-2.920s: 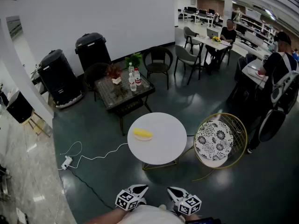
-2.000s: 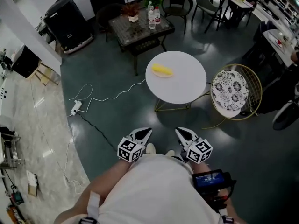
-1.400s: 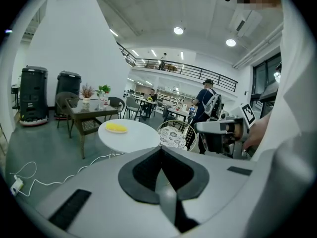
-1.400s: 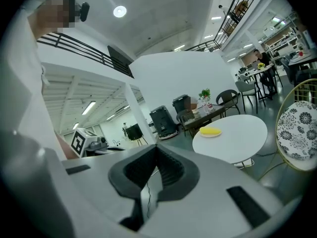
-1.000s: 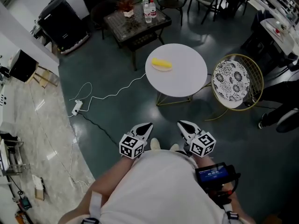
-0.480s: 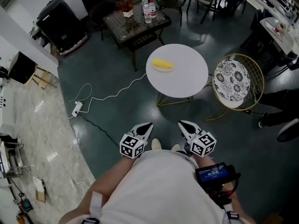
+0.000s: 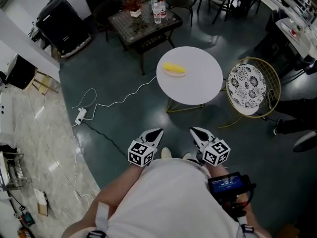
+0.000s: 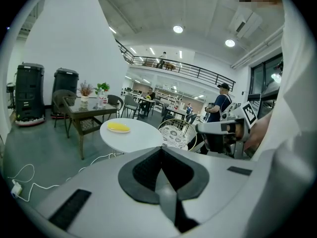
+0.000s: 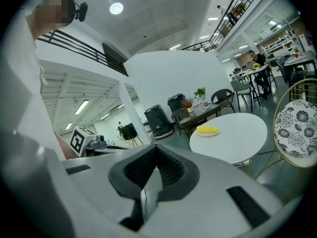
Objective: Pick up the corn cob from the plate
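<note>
A yellow corn cob [image 7: 174, 69] lies on a small pale plate [image 7: 173, 74] at the far-left part of a round white table [image 7: 198, 86]. Both grippers are held close to the person's body, well short of the table. In the head view the left gripper [image 7: 156, 132] and the right gripper [image 7: 194, 131] point toward the table, each with its jaws together and nothing in them. The left gripper view shows the corn cob [image 8: 118, 127] far ahead over its shut jaws. The right gripper view shows the corn cob [image 9: 207, 129] on the table [image 9: 237, 133].
A gold wire chair with a patterned cushion [image 7: 246, 87] stands right of the table. Behind is a dark coffee table [image 7: 143, 21] with bottles and plants. A white cable with a power strip [image 7: 79, 114] runs over the floor at left. Black bins [image 7: 62, 26] stand by the wall.
The head camera tipped down from the room to the floor and grippers, and the table came nearer. Over the last second the view shifted only slightly; both grippers stayed shut.
</note>
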Tool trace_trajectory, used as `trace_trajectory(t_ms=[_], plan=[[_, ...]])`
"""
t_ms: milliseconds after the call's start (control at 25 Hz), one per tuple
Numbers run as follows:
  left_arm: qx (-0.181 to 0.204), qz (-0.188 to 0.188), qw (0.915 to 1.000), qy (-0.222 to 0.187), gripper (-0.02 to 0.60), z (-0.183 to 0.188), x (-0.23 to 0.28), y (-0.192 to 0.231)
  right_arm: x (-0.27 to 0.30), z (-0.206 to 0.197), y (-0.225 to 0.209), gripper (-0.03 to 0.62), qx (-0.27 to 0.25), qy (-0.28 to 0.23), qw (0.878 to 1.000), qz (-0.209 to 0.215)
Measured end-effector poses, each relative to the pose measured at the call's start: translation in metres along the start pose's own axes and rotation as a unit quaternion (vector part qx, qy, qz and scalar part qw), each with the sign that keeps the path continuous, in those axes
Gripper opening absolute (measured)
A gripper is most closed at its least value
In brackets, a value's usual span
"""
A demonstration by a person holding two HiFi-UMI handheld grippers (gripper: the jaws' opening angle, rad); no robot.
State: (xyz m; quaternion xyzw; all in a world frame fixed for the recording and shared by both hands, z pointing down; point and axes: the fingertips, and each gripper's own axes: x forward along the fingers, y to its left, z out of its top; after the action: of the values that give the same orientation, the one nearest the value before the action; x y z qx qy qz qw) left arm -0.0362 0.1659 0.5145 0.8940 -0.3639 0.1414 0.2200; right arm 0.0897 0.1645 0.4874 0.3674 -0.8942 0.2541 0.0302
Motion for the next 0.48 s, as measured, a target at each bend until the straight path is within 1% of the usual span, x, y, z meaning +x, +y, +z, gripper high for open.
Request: trace_trajectory(t_ms=[480], plan=[[-0.015,0.011,0.9998,-0.002,0.008,0.002,-0.016,0.05,0.051,0.011,0.008,0.008,-0.011,0.019,1.0,-0.003]])
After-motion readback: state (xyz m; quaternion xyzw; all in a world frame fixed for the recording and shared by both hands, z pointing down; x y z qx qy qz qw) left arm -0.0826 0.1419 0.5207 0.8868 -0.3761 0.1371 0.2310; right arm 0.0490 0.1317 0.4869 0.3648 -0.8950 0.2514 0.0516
